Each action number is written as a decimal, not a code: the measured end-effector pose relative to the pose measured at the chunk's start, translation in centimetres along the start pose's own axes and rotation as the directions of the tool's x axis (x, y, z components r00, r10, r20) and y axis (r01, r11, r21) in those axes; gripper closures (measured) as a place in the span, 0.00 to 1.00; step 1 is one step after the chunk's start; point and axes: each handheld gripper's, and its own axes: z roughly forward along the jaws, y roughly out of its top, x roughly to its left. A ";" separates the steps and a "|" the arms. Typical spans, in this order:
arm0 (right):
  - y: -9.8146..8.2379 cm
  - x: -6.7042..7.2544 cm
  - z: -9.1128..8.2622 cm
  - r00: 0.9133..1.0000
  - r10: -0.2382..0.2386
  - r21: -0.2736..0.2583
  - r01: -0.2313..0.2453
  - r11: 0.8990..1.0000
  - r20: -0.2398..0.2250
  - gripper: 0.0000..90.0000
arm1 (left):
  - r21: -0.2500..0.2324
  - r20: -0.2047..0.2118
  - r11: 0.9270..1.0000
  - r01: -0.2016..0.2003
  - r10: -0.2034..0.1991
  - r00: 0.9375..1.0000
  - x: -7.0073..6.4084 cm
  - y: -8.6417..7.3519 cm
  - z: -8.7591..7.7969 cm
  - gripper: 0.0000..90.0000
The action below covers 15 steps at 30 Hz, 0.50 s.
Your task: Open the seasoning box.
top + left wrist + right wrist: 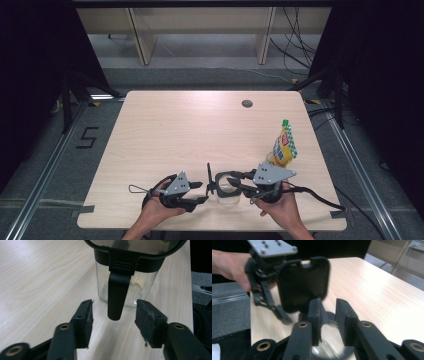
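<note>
While our left jaws (113,325) are standing released astride the clear glass jug's (125,287) upright black handle (116,297), our right jaws (329,320) are parting above its rim.

This looks like a lab or test room set up for recording, not a home. A plain pale-wood counter (175,130) stands on grey carpet, fenced on both sides by metal floor rails (42,180) and black curtains (30,75). A "5" (86,137) is taped on the floor, tape strips (82,210) mark the counter's corners, loose cables (295,45) trail at the back, and bare wooden shelving (200,30) lines the far wall.
</note>
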 end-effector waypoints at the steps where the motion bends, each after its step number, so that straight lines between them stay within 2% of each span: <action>1: -0.1 -0.1 -0.4 1.000 0.005 0.003 -0.005 1.000 0.009 0.81 | -0.004 0.001 1.000 0.006 -0.006 1.000 -0.2 0.0 -0.1 0.50; 2: -0.5 -0.3 -1.2 0.999 0.010 0.008 -0.010 1.000 0.035 0.79 | 0.003 -0.001 1.000 0.009 -0.009 1.000 -0.2 0.1 -0.3 0.45; 3: -0.7 -0.4 -1.4 0.999 0.010 0.013 -0.010 1.000 0.043 0.78 | -0.004 0.004 1.000 0.021 -0.021 1.000 -0.3 0.0 -0.3 0.44; 4: -0.8 -0.6 -1.9 0.999 0.019 0.025 -0.020 0.999 0.043 0.77 | 0.000 0.002 1.000 0.015 -0.015 1.000 -0.3 0.0 -0.6 0.43; 5: -0.8 -0.6 -1.9 0.999 0.019 0.025 -0.020 0.999 0.043 0.77 | 0.000 -0.005 0.999 0.032 -0.032 0.999 -0.5 0.0 -0.9 0.43; 6: -1.2 -0.8 -2.6 0.998 0.025 0.018 -0.027 0.999 0.062 0.75 | 0.006 -0.010 1.000 0.028 -0.028 1.000 -0.5 -0.1 -1.2 0.42; 7: -1.2 -0.8 -2.6 0.998 0.025 0.018 -0.027 0.999 0.062 0.75 | -0.005 -0.003 0.999 0.046 -0.046 0.999 -0.7 -0.1 -1.4 0.42; 9: -1.8 -1.1 -3.9 0.994 0.041 0.034 -0.045 0.998 0.098 0.72 | 0.000 -0.015 1.000 0.021 -0.021 1.000 -0.7 -0.2 -1.8 0.39; 11: -2.1 -1.1 -4.2 0.992 0.048 0.026 -0.052 0.998 0.114 0.72 | 0.004 -0.031 0.997 0.078 -0.078 0.997 -1.1 -0.4 -1.9 0.37; 12: -2.6 -1.1 -5.1 0.990 0.056 0.041 -0.062 0.997 0.126 0.70 | 0.018 -0.040 0.997 0.079 -0.078 0.996 -1.2 -0.5 -2.1 0.35; 14: -2.8 -1.1 -5.4 0.989 0.059 0.036 -0.065 0.997 0.134 0.70 | 0.017 -0.045 0.997 0.077 -0.076 0.996 -1.3 -0.6 -2.2 0.34; 15: -3.3 -0.9 -6.3 0.985 0.085 0.053 -0.093 0.994 0.148 0.67 | 0.012 -0.049 0.995 0.100 -0.100 0.994 -1.6 -0.7 -2.3 0.33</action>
